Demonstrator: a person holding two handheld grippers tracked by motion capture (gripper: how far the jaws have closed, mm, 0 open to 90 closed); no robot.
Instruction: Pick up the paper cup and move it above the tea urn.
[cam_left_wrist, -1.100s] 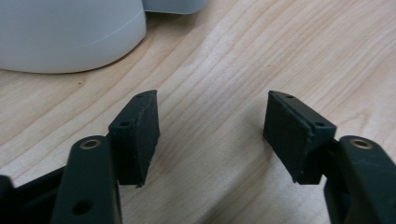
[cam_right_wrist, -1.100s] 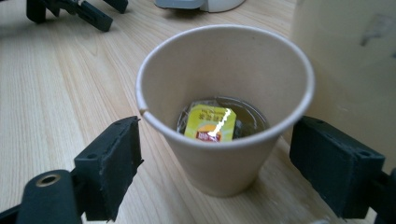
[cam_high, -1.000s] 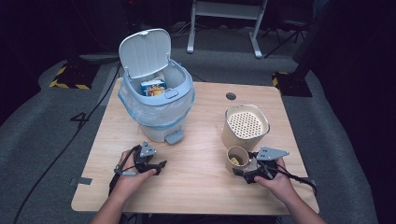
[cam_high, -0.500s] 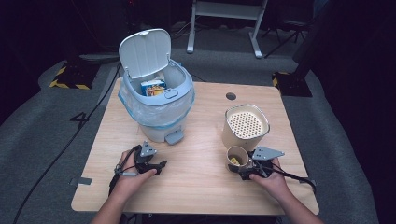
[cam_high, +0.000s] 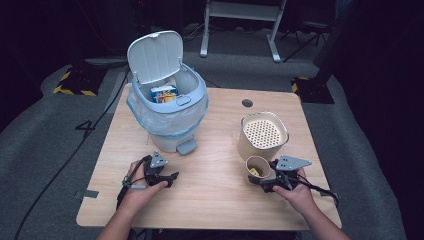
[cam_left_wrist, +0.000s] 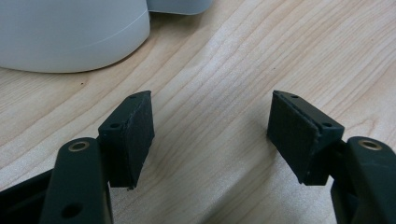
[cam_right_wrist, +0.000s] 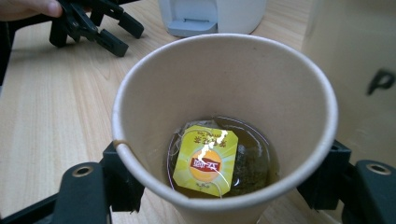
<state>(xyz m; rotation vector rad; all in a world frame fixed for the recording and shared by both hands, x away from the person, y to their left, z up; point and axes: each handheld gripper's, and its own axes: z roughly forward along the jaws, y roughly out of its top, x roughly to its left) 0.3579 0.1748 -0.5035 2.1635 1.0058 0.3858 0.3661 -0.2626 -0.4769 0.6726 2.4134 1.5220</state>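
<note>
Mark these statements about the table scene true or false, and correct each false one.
1. The right gripper has the tan paper cup between its jaws. True; the jaws have just been closing on it.
2. The paper cup is empty. False: a yellow-tagged tea bag lies in liquid.
3. The left gripper holds a spoon. False: its jaws stand open over bare wood.
4. The pale blue pedal bin has its lid up. True.
5. The beige canister with a perforated top stands inside the bin. False: it stands on the wooden table behind the cup.
</note>
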